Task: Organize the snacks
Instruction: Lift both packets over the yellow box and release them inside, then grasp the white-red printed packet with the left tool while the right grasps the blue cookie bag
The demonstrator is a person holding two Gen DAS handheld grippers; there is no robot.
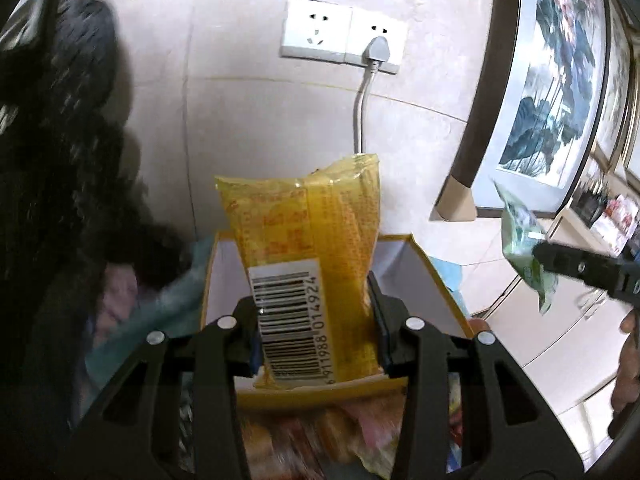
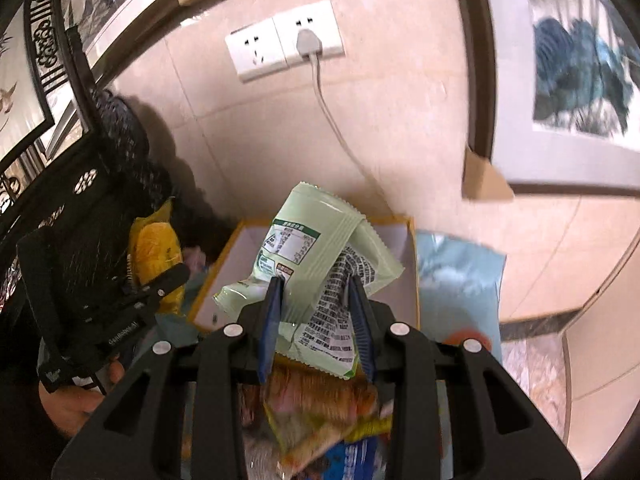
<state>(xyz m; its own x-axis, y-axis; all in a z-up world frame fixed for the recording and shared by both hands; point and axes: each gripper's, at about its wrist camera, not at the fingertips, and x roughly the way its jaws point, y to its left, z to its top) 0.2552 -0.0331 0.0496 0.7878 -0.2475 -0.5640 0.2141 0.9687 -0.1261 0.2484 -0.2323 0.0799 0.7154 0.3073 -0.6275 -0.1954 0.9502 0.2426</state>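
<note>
- Left hand-held gripper [image 1: 316, 312] was clamped on a yellow snack packet [image 1: 308, 240], barcode side facing the camera, packet standing upright between the pads.
- Right hand-held gripper [image 2: 316, 304] was clamped on a pale green snack packet [image 2: 316, 256], crumpled at the grip, top edge tilted left.
- Both packets were held in the air over a yellow-rimmed box [image 1: 424, 268]; the part of its white interior in view looked empty.
- Loose snack packets [image 2: 320, 412] lay piled under the grippers, on the near side of the box; blurred, so no count.
- A light blue bag [image 2: 460, 276] lay just right of the box; a wall socket [image 1: 344, 36] with one plug in sat on the wall behind.
- Step in hand, my read: carry phase, one snack per gripper, heading for the box.
- Next move likely calls for bringing each packet over the box opening, lowering inside the rim, then releasing.
- Yellow packet is tall and upright: probably needs tipping flat or it will lean on the wall.
- Green packet is floppy and may snag on the rim; the two grippers are close, so stagger the drops.
</note>
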